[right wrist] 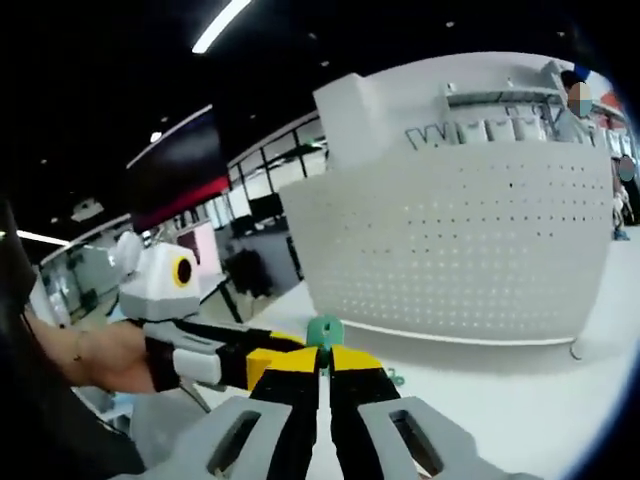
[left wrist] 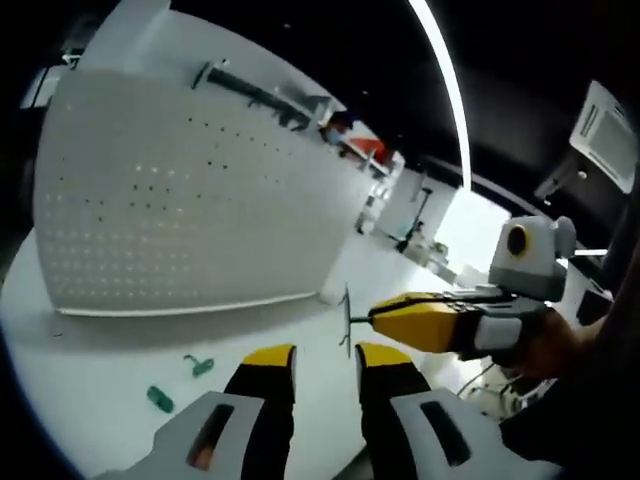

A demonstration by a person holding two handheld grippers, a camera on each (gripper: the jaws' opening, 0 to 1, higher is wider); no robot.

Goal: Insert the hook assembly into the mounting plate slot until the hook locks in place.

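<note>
Left gripper view: we see the white pegboard, the largest item, filling the upper left and centre of the frame, standing upright on the white table. A dark rail runs along the panel above the board. At lower centre the left gripper rises from the bottom edge, its yellow-tipped jaws set apart with bare table between them and nothing held. From the right edge the right gripper enters, carried by a person's hand; its yellow tips are closed on a thin metal hook, which stands just above the left gripper's tips. Two small green pieces lie on the table at lower left, well apart from both grippers; we cannot tell what they are.

Right gripper view: we see the pegboard occupying the right half of the frame, upright on the table. At lower centre the right gripper has its jaws pressed almost together, and a round green part sits right at their tips. The left gripper reaches in from the left, held in a hand, its tips just beside the right gripper's.
</note>
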